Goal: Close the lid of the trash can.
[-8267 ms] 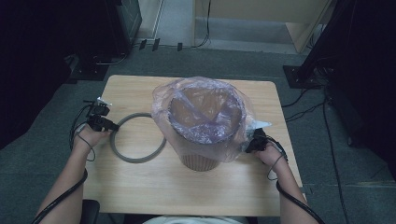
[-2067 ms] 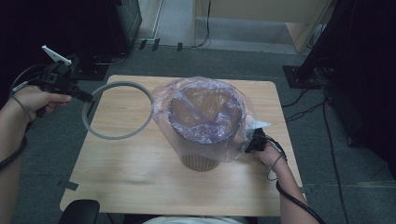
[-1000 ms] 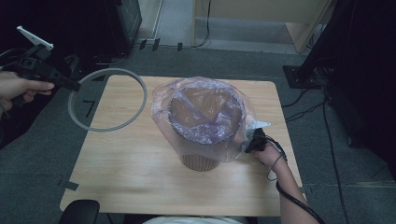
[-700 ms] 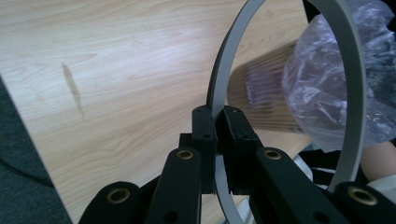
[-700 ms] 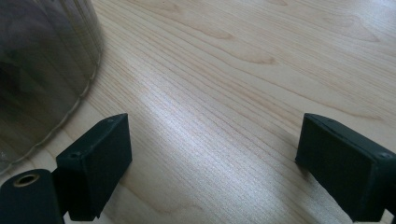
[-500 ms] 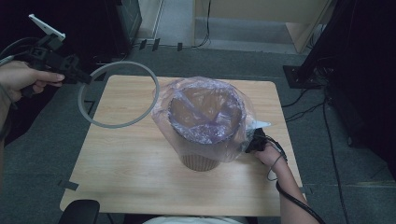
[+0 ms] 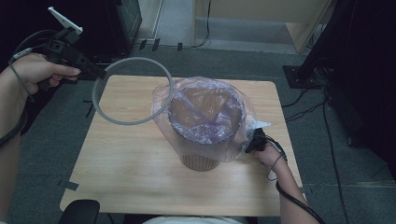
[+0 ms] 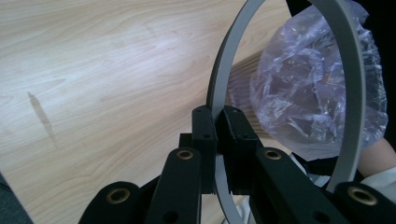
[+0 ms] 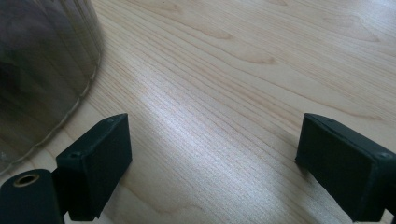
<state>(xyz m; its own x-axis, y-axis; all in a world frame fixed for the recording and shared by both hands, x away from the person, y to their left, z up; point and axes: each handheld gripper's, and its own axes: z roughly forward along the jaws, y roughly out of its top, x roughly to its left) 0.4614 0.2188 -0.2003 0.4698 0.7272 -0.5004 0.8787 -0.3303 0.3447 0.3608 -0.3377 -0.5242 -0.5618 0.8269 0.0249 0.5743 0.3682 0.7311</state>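
- Since the earliest frame, the left gripper (image 7: 95, 73) has lifted the grey ring (image 7: 133, 91) off the table (image 7: 140, 177), swung it out past the table's left edge, and is now bringing it back toward the bin; over the last half second the ring has drifted rightward, and its near edge now overlaps the bag's left side in the high view.
- Left tongs are clamped narrow on the ring's rim; the left gripper view shows the two black jaws pressed against the grey band (image 8: 229, 70) from either side.
- Right gripper (image 7: 256, 140) sits low at the bin's right side, in the same spot as in the earlier frames. Its own view shows the jaws spread wide over bare wood with nothing between them, the bag's clear plastic (image 9: 42, 70) just off to one side.
- Done so far, judging from how things lie: the plastic bag (image 7: 205, 116) is already draped into and over the ribbed bin (image 7: 200, 161), and the ring is picked up and airborne.
- Left to do: centre the ring over the bin's mouth, level it, and press it down over the rim so it pins the bag in place.
- Whether the ring actually touches the plastic yet is hard to tell; it probably hangs just above and to the left.
- Roughly halfway along, with the fitting step still ahead.
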